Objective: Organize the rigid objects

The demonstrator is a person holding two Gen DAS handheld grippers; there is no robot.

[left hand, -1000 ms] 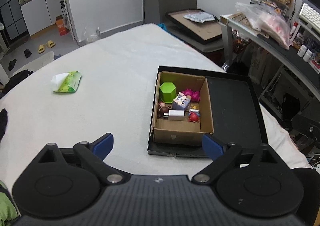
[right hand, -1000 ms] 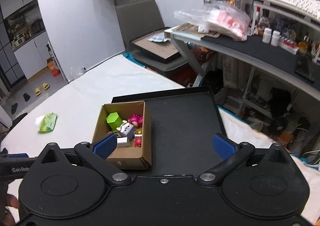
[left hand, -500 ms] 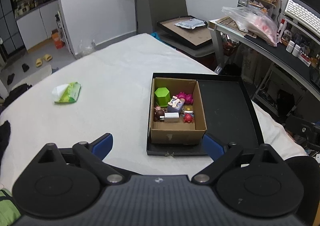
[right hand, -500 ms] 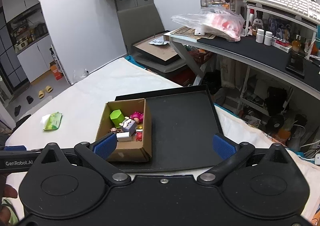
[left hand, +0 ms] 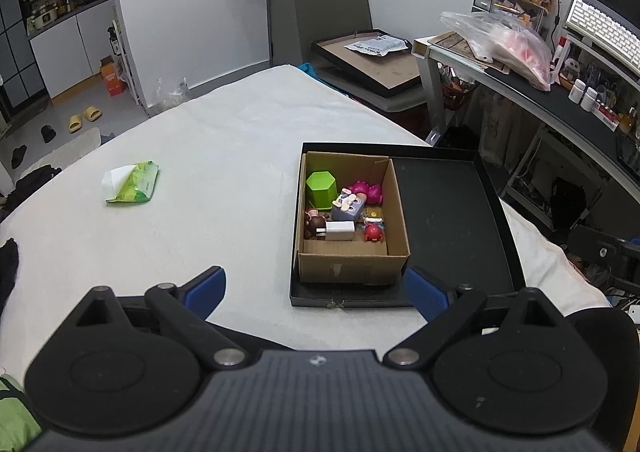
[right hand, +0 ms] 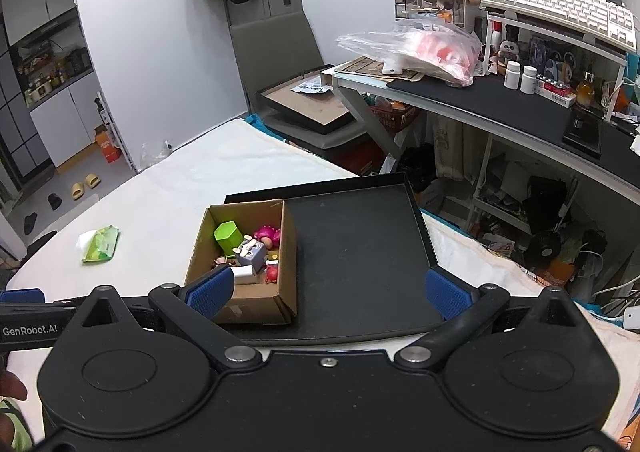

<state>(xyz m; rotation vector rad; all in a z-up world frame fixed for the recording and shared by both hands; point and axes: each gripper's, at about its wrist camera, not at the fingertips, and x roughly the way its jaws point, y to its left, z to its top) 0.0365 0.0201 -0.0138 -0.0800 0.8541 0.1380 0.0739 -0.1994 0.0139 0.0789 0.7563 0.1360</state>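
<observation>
A cardboard box (left hand: 352,266) sits in the left half of a black tray (left hand: 448,211) on a white-covered table. It holds a green hexagonal block (left hand: 321,187), a pink toy (left hand: 366,191), a purple-grey cube figure (left hand: 347,207), a white charger (left hand: 339,231), a small red toy (left hand: 373,232) and a brown figure (left hand: 312,220). My left gripper (left hand: 316,292) is open and empty, held back from the tray's near edge. My right gripper (right hand: 326,292) is open and empty above the tray's (right hand: 360,252) near edge; the box (right hand: 256,308) lies by its left finger.
A green wet-wipe pack (left hand: 132,187) lies on the table (left hand: 224,171) to the left. A desk (right hand: 500,107) with bottles, a plastic bag and a keyboard stands at the right. A chair with a picture frame (left hand: 372,63) stands beyond the table.
Both grippers have pulled back and risen, so the box and tray look smaller and farther. The objects have not moved. Both grippers stay open.
</observation>
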